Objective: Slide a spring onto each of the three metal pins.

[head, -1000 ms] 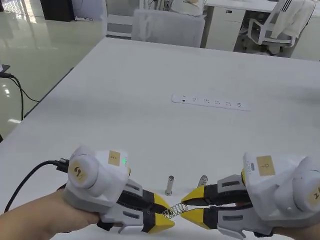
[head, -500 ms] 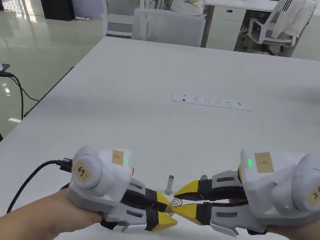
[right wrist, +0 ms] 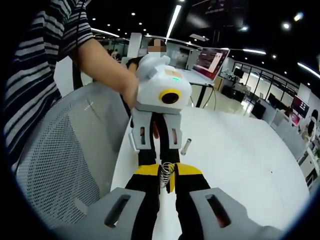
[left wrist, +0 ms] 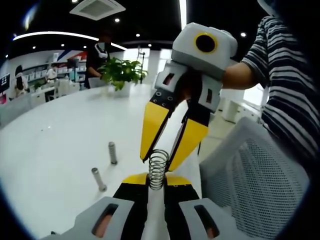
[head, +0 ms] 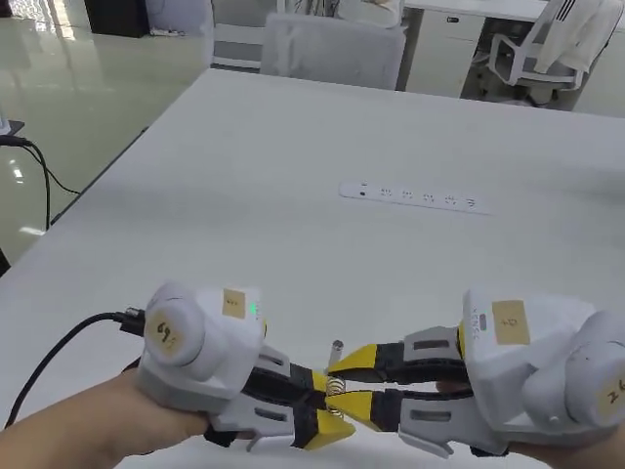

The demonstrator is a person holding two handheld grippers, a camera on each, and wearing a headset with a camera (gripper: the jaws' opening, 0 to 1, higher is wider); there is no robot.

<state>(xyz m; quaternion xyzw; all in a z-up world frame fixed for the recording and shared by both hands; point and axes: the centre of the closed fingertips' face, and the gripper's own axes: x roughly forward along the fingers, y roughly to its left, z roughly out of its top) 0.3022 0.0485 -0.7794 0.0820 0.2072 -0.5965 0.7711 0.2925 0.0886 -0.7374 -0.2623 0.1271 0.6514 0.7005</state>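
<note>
Left tool (left wrist: 156, 180) is clamped on the lower end of the spring (left wrist: 158, 165), its two yellow-tipped black jaws drawn close with the coil standing up between them. Facing it tip to tip, the right tool (right wrist: 168, 172) has its jaws parted in a narrow V, one yellow tip on each side of the spring's free end; whether those tips actually press on the wire I cannot tell. Both tools have smooth white plastic bodies and wedge-shaped yellow tips on black jaw arms.

The spring is a short, open coil of thin bright steel wire, held in the air just above the near edge of the worktop (head: 293, 195), between the two tools. In the left gripper view, the near pin (left wrist: 98, 179) and the far pin (left wrist: 113, 152) stand upright on the surface beside the tools, both short grey metal cylinders, close to each other but apart.

The worktop is a wide, matte white slab. A slim white power strip (head: 410, 198) lies flat well beyond the tools, and a black cable (head: 68, 342) trails from the left tool. Around it are a glossy pale floor (head: 68, 88), a white mesh chair (left wrist: 250, 170), a leafy potted plant (left wrist: 122, 72) and a striped sleeve (left wrist: 285, 75).
</note>
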